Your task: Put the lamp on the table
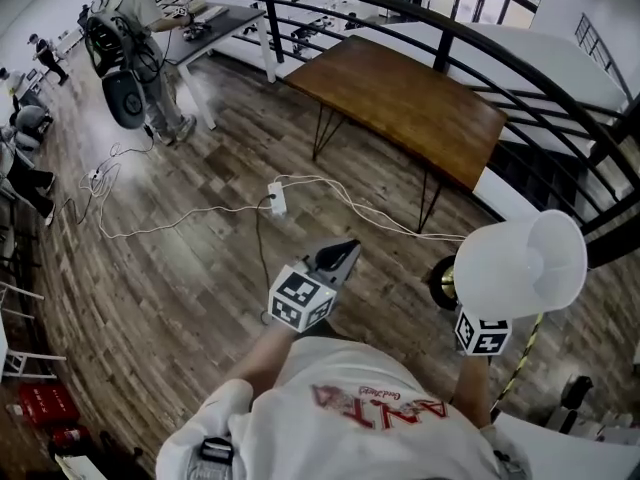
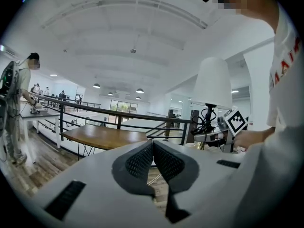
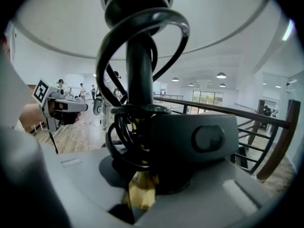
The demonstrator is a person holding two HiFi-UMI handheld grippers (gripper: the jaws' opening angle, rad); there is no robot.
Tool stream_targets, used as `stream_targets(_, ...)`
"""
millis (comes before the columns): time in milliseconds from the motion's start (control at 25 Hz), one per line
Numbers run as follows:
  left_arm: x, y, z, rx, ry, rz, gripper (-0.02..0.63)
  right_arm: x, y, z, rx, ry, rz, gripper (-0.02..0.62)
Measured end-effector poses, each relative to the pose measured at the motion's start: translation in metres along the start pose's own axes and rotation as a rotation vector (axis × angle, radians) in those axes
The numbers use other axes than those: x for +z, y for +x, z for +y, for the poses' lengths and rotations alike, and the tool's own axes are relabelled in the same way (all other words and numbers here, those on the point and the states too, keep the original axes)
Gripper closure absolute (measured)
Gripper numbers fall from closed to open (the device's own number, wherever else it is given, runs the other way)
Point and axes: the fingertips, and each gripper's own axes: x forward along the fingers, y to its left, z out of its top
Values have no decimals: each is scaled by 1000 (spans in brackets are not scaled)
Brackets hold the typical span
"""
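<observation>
While the right gripper (image 3: 142, 141) clamps the lamp (image 1: 520, 263) by its thin stem, in the air short of the table (image 1: 400, 98), its shade end may swing and slip the grip. The left gripper (image 2: 153, 163) is closed on nothing and gives no support. The coiled cord (image 3: 161, 15) could unwind and snag. Farther on, a power strip (image 1: 277, 199) with loose cables lies toward the table: a trip hazard.

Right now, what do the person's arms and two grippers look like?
The left gripper and right gripper both have light grey bodies with dark pads, dimpled on the left one. Each carries a white cube with black square markers. The person wears a white short-sleeved T-shirt with red lettering; the forearms are bare.
</observation>
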Motion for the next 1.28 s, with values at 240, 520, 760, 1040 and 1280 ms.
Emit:
stream_targets(240,2,35,8,-20,-4,15,597,6,22,-24,-9,2,1,522)
stream_targets(520,10,90,41,-67,-8,26,597,19,65,-50,-45,12,14,522)
stream_targets(760,36,130,85,-105,-2,35,597,45,106,-65,-84,38,12,522)
stream_targets(1040,61,190,164,-155,10,59,597,90,191,-84,-131,71,-9,522)
stream_targets(1280,67,219,221,-186,20,71,597,110,248,-84,-158,99,-22,522)
